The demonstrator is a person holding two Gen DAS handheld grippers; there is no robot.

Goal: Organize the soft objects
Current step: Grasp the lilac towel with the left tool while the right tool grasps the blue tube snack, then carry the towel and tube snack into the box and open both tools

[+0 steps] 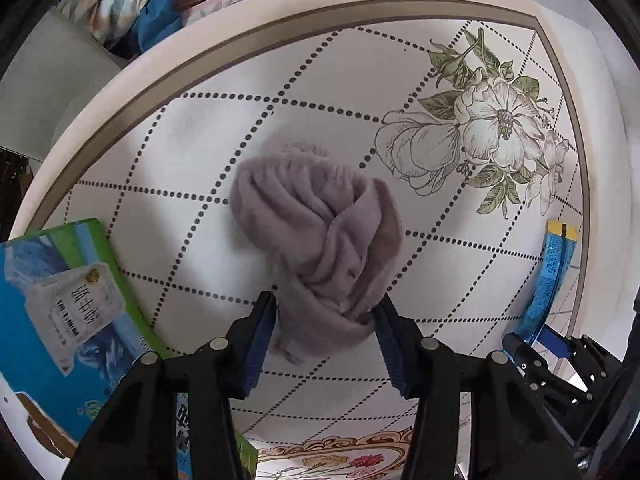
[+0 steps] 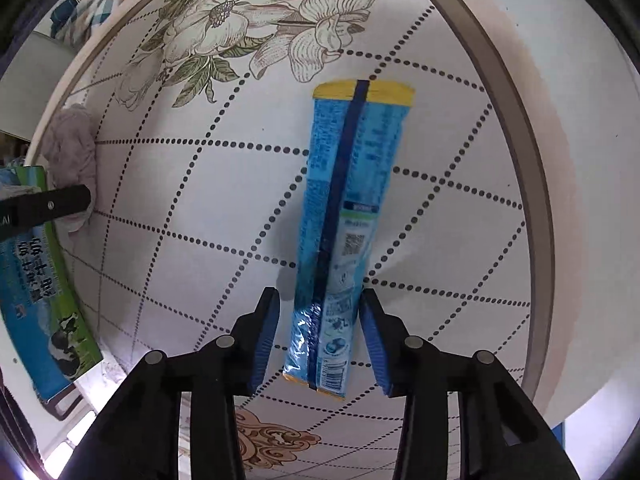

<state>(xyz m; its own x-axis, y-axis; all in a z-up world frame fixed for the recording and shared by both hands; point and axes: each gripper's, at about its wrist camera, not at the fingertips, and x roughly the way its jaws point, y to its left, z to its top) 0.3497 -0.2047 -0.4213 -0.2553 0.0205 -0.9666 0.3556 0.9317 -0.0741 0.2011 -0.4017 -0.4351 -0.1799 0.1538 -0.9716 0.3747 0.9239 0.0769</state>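
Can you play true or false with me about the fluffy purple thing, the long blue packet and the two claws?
1. The fluffy purple cloth sits between the fingers of the left claw. True.
2. The right claw is around a red ball. False: a long blue packet lies between its fingers.
3. The table has flowers and dotted lines on it. True.
4. The blue packet lies on top of the purple cloth. False: they lie apart, the packet far off to the cloth's right.
5. A blue and green box lies left of the purple cloth. True.
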